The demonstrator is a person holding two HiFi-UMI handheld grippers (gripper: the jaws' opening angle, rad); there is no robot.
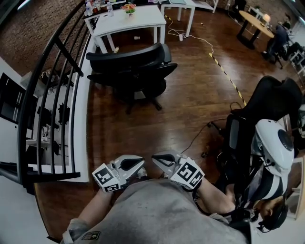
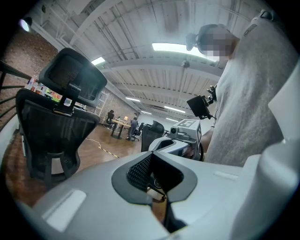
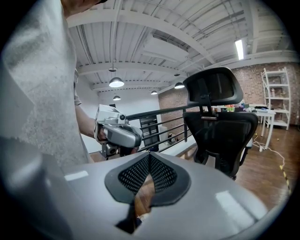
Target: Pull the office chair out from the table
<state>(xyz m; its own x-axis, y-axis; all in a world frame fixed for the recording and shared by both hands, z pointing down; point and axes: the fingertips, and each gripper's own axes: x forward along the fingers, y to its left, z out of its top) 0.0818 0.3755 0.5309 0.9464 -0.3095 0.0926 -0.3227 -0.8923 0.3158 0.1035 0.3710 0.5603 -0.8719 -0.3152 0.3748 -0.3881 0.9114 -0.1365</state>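
The black office chair (image 1: 131,66) stands on the glossy wooden plank floor (image 1: 190,100), at 12 o'clock from the two tools and well apart from them. Its mesh back and headrest face the person, and its seat is just beside the near edge of the white tabletop (image 1: 138,19). That tabletop lies beyond the chair at 12 o'clock and carries bottles and a small colourful cluster (image 1: 128,8) at its far side. A black metal railing (image 1: 62,90) runs along the floor's edge at 9 to 10 o'clock. A yellow-and-black tape strip (image 1: 226,76) and a white cable (image 1: 202,40) cross the boards at 1 o'clock. At 3 o'clock are a second black chair (image 1: 274,102) and dark floor cables (image 1: 209,128). A stretch of floor separates the tools from the office chair. The left tool (image 1: 138,165) and right tool (image 1: 158,159) sit close to the person's grey shirt (image 1: 167,214), tips turned towards each other and nearly meeting. Each has its jaws pressed fully together with nothing gripped, and neither touches the chair. Both are smooth grey plastic with black perforated pads, and each bears a cube with square markers.
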